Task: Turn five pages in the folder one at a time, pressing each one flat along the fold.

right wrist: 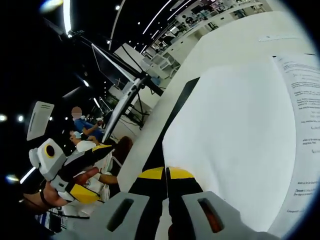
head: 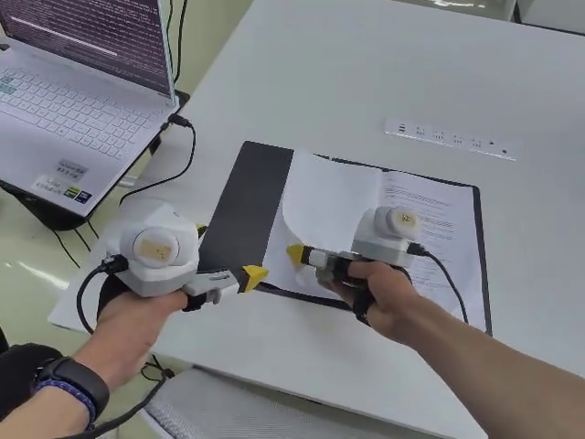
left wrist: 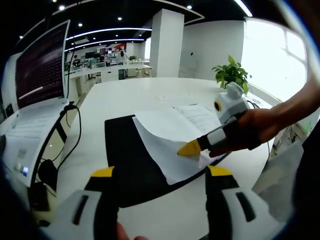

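Observation:
The black folder (head: 245, 197) lies open on the white table, its left inner cover bare. A white page (head: 331, 199) curves up from the printed sheet (head: 439, 224) on the right side. My right gripper (head: 297, 253) is shut on the lower edge of that page and holds it raised; in the right gripper view the yellow-tipped jaws (right wrist: 166, 173) meet on the white page (right wrist: 225, 125). My left gripper (head: 251, 274) hovers open at the folder's near left edge, nothing between its jaws (left wrist: 161, 172). The left gripper view has the right gripper (left wrist: 191, 147) pinching the page (left wrist: 165, 145).
An open laptop (head: 82, 82) stands at the far left, with cables (head: 174, 169) trailing toward the folder. A flush socket strip (head: 448, 139) sits in the table beyond the folder. A grey chair (head: 228, 407) is below the near table edge. A potted plant (left wrist: 231, 75) stands far off.

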The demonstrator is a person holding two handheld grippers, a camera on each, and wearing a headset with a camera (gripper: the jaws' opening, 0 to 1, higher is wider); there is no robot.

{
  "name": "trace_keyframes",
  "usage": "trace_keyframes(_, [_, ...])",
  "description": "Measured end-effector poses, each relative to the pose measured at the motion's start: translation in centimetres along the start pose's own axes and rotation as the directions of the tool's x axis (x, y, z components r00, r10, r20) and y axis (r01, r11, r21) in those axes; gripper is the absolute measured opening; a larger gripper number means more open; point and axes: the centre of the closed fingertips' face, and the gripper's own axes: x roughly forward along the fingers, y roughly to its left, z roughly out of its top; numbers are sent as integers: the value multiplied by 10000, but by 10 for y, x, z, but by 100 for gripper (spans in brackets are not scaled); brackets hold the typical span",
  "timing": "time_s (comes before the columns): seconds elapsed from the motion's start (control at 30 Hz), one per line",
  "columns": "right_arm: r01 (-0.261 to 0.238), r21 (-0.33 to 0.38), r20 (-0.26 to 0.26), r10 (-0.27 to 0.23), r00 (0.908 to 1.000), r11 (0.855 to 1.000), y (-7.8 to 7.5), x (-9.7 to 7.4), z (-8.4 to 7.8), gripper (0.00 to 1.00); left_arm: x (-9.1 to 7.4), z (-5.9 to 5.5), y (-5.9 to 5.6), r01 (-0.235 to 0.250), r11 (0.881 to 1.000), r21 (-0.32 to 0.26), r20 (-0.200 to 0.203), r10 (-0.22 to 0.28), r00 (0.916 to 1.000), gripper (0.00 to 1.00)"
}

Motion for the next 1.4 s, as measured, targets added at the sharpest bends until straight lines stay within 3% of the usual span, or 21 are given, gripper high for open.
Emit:
trace_keyframes(0.37, [453,6,-487,-453,9978,9990,-14,21,-14,2,-3,-9,4,-57,9999,-117,-77,56,10000,71])
trace_keyframes(0.53, [552,-96,-803,-558,9952,9984,-17,26,-20,10,-4,-9,6,-125,9998,-152,-69,124,9999,71])
trace_keyframes(0.9, [373,-421,-1088,-417,9932,9984,-10,26,-27,22,-6,-14,7,-197,9994,-294,-119,194,9997,70])
trace_keyframes(1.4, [-155,-487,-1043,104,9945,9987,0,26,-28,36,-4,-18,2,-36,9997,-224,-286,29,9996,68])
